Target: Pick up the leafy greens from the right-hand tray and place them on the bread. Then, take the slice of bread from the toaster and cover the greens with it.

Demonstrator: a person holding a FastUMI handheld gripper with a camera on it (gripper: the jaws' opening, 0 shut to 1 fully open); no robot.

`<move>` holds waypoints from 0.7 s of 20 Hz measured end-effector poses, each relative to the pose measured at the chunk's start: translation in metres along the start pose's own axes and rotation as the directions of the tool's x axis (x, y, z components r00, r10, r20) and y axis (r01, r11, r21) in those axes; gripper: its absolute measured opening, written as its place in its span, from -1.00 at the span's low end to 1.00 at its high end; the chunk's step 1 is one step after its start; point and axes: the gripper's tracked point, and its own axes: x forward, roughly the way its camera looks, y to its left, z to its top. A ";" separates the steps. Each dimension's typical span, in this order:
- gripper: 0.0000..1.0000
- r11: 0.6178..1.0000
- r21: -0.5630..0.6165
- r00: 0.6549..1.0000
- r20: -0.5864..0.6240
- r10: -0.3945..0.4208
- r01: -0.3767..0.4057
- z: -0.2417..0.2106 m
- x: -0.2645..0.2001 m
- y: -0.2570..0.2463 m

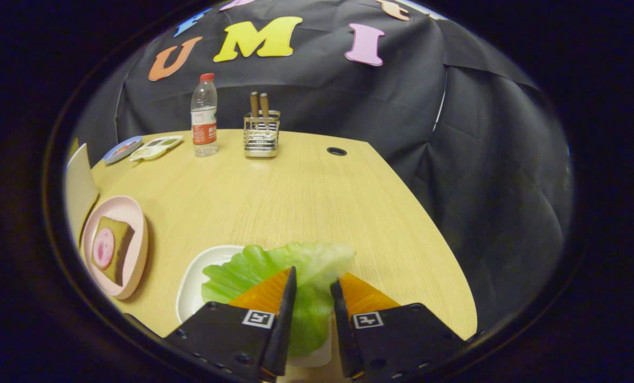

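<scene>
no legible text on the bottle (204, 116) label

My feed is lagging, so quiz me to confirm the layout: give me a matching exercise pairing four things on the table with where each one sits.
Things:
1. green lettuce leaf
2. brown bread slice topped with a pink round slice
3. clear plastic bottle with red cap
4. metal wire utensil holder

Places:
A. on the pink plate
B. far edge, left of the holder
C. on the white tray, between the open tool fingers
D. far edge, right of the bottle

Pairs: 1-C, 2-A, 3-B, 4-D
</scene>
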 end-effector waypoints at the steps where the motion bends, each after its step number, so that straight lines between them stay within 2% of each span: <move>1: -0.45 1.000 -0.005 1.000 0.010 -0.012 0.012 0.003 0.000 -0.003; 3: -0.95 1.000 0.021 1.000 0.013 0.019 -0.019 0.006 -0.009 0.000; 8: -0.99 0.990 0.120 0.995 0.075 0.070 -0.078 0.027 -0.044 0.000; 14: -1.00 0.990 0.094 0.982 0.170 0.087 -0.104 0.058 -0.099 0.015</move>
